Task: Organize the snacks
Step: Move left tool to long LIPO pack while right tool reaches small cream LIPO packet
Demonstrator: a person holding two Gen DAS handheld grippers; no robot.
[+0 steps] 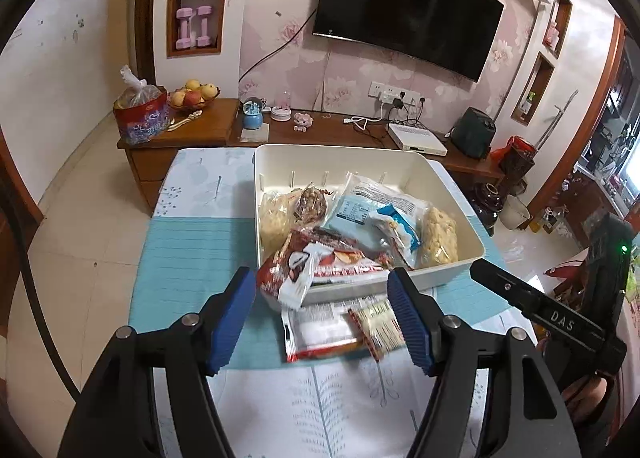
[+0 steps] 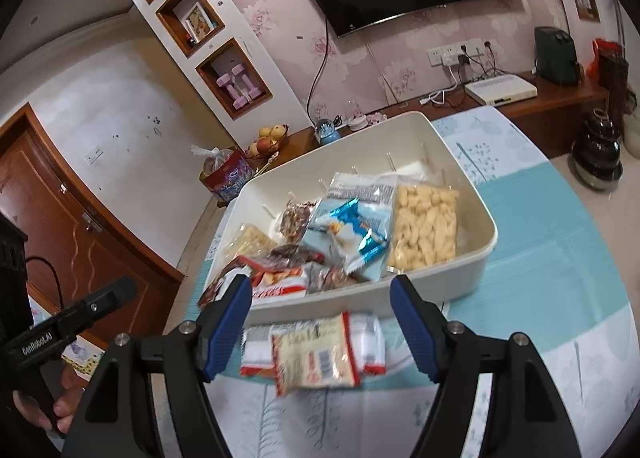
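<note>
**Two packets out on the cloth, the rest piled in the bin**

Two grippers, both mine, both with jaws spread wide and nothing between the ribbed blue pads. My left gripper [image 1: 322, 316] hangs above the near edge of the cream plastic rectangular bin [image 1: 448, 264]; my right gripper [image 2: 322, 328] hangs over the same spot, seen from the other side.

Room first: the teal-and-white leaf-print tablecloth [image 1: 192, 258] lies bare to the left of the bin and along the near side under my fingers. The bin's far wall sits near the table's far edge.

Count now. Outside the bin, two flat packets, overlapping, just beside its near wall: a crinkly clear-and-white wrapper with red trim [image 1: 316, 332] and on top a pale yellow packet with red edges [image 2: 314, 354]. One glossy red-and-white bag [image 1: 316, 264] droops over the bin's near rim. Inside, I make out a clear bag of pale puffed pieces [image 2: 424, 225], a shiny blue-and-white foil packet [image 2: 352, 234], and several more heaped up; an exact count I can't give.
</note>
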